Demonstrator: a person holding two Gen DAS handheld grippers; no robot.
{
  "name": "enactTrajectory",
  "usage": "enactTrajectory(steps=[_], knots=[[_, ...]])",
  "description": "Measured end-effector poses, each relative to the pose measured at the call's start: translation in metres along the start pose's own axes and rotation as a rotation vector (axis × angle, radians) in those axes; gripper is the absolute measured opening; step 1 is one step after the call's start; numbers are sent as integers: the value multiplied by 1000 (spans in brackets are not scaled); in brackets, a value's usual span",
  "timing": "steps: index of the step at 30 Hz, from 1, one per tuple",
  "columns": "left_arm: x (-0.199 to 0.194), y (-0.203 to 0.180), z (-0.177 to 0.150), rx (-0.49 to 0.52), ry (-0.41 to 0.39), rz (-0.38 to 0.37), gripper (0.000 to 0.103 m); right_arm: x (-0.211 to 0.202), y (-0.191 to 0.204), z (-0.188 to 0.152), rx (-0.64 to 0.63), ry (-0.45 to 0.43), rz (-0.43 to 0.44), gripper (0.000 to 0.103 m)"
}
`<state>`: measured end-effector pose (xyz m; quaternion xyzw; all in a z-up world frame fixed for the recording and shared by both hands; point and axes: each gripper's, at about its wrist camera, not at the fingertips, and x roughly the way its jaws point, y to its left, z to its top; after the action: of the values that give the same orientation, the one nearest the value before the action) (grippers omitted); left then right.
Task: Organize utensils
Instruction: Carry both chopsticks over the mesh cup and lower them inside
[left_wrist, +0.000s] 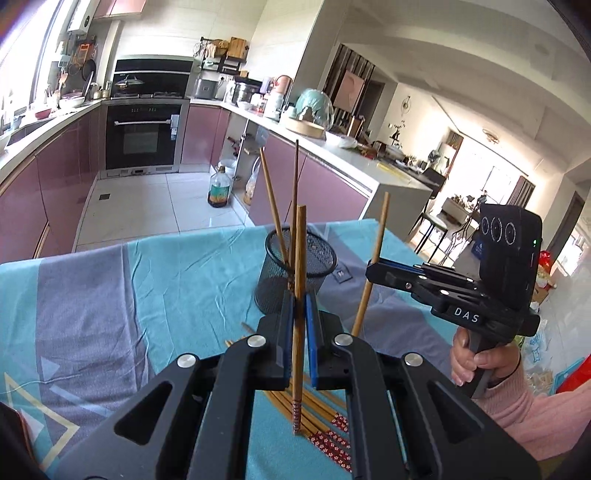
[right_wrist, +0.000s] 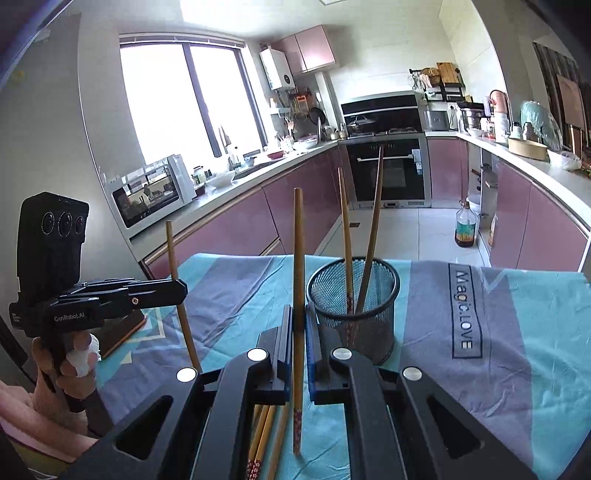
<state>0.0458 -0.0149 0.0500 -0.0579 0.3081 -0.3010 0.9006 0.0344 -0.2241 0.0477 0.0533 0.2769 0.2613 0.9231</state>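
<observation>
Left wrist view: the left hand-held gripper (left_wrist: 300, 295) pinches one chopstick (left_wrist: 299, 314) upright, just before the mesh cup (left_wrist: 295, 275).

Right wrist view: the right hand-held gripper (right_wrist: 298, 314) pinches another chopstick (right_wrist: 298, 295) beside that cup (right_wrist: 354, 306). Lift each above the rim, then lower it slowly.

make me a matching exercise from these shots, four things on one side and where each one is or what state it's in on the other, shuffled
1. left gripper
2. mesh cup
3. loose chopsticks
4. oil bottle

A. lying flat on the tablecloth
B. standing on the kitchen floor
C. shut on one upright chopstick
D. upright on the table, two chopsticks inside

Pairs: 1-C, 2-D, 3-A, 4-B
</observation>
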Motion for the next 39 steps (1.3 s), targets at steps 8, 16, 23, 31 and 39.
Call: enactTrajectory(steps=[8,16,23,31,39], knots=[[-6,3,27,-36,-67,-19,7,-7,2,19,-30,-44,-6,5],[-5,-7,67,-4,-125,-10,7,-17,1,52,-74,-105,-26,5],[-9,-19,99,31,-172,-6,7,-30,-4,80,-105,-168,-57,5],[-2,-18,123,27,-189,20,7,-24,-22,97,-93,-182,-77,5],[5,-15,128,2,-186,27,7,9,-34,87,-72,-93,-90,5]])
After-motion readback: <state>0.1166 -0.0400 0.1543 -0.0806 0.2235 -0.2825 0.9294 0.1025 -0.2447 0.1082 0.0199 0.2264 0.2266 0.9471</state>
